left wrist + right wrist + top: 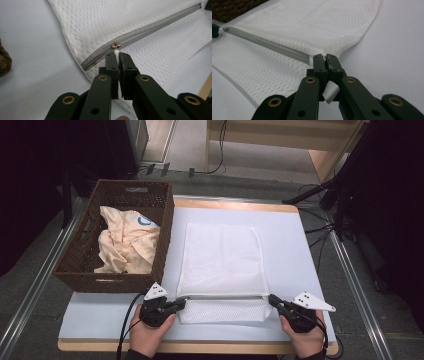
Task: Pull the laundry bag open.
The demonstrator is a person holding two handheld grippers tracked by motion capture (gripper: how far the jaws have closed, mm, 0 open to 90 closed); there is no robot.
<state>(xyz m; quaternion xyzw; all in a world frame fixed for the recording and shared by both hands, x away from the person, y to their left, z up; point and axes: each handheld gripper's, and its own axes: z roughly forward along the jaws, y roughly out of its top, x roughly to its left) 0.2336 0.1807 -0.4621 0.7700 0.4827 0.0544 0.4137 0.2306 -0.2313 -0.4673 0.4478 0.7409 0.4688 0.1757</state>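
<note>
- A white mesh laundry bag (220, 270) is laid flat on the table (295, 245), just right of a brown wicker basket (75, 265).
- A crumpled pale yellow garment (125, 242) is seen heaped inside the basket.
- A grey zipper (140, 31) is run across the bag near its front edge, with the small metal slider (116, 45) sat toward the bag's left end.
- The left gripper (117, 55) is closed tight on a white pull tab (116, 53) right at that slider, jaws pinched together.
- The right gripper (326, 59) is clamped on the bag's fabric at the zipper's far right end, jaws shut with white cloth (329, 92) caught between them.
- From above, both grippers are seen held low at the table's front, one at each end of the zipper, each gripped by a hand (147, 335).
</note>
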